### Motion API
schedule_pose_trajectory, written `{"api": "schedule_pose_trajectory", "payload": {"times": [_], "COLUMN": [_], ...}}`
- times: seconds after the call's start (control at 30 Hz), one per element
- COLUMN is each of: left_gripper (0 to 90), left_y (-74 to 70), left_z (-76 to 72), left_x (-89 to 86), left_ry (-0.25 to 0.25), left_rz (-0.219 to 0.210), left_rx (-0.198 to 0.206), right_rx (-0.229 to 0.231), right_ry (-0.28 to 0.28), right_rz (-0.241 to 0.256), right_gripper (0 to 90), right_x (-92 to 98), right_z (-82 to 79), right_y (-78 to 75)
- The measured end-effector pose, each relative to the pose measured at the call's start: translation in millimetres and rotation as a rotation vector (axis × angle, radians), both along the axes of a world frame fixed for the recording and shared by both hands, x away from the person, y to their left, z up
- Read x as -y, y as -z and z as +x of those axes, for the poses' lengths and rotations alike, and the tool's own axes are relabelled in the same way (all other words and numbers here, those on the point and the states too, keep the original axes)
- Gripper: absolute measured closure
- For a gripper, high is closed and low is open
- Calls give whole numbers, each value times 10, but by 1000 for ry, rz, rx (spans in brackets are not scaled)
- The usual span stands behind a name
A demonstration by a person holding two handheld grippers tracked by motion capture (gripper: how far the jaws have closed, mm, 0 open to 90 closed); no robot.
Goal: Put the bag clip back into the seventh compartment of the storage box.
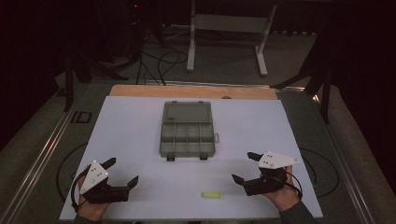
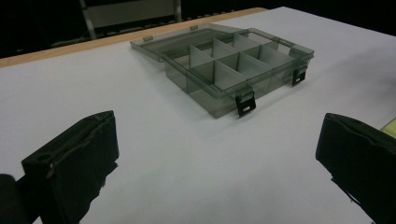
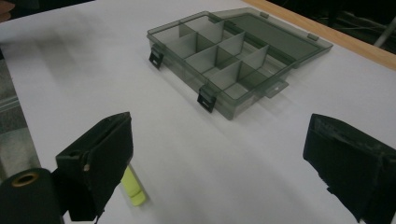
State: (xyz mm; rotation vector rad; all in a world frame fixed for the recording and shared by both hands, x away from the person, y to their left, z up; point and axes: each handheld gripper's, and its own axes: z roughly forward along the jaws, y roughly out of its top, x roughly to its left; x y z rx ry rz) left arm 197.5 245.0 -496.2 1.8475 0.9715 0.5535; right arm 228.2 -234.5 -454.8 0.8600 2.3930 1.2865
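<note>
Smoke-grey plastic makes up the organizer box, which lies open at the centre of the white surface. Its lid is folded flat toward twelve o'clock, and the tray is split by thin walls into two rows of compartments, all of them bare in the gripper views. Two black latches hang from the tray's six o'clock edge, and a small tab juts from its three o'clock side.

At about seven o'clock from the box, the left tool is held low over the surface, jaws spread wide, released and grasping nothing; in the left gripper view its two black pads frame bare white surface with the box beyond. At about four o'clock from the box, the right tool is likewise spread wide and released, touching nothing, with the person's hand wrapped under it.

A small yellow-green piece lies flat on the surface at six o'clock from the box, between the two tools and well apart from the tray; in the right gripper view it sits just beside the left-hand pad. Beyond the surface at twelve o'clock runs a wooden edge, then a floor with cables and a white frame stand. Nothing lies between either tool and the box.
</note>
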Motion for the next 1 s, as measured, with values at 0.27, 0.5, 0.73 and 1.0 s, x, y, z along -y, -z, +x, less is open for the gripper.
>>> {"api": "schedule_pose_trajectory", "payload": {"times": [0.27, 0.5, 0.73, 1.0], "left_gripper": [1, 1, 0, 1], "left_y": [-1, -1, 3, -1], "left_z": [1, 1, 4, 3], "left_x": [-3, -7, -8, -19], "left_ry": [-1, -1, 0, -4], "left_rz": [-4, -7, -6, -8], "left_rx": [-1, -1, -2, -2], "right_rx": [-17, -25, -40, -58], "right_ry": [-26, -59, -94, -135], "right_rz": [-38, -75, -129, -189], "right_gripper": [80, 81, 82, 83], "right_x": [-164, -298, -463, -621], "right_z": [44, 75, 111, 137], "right_y": [-28, -33, -19, 16]}}
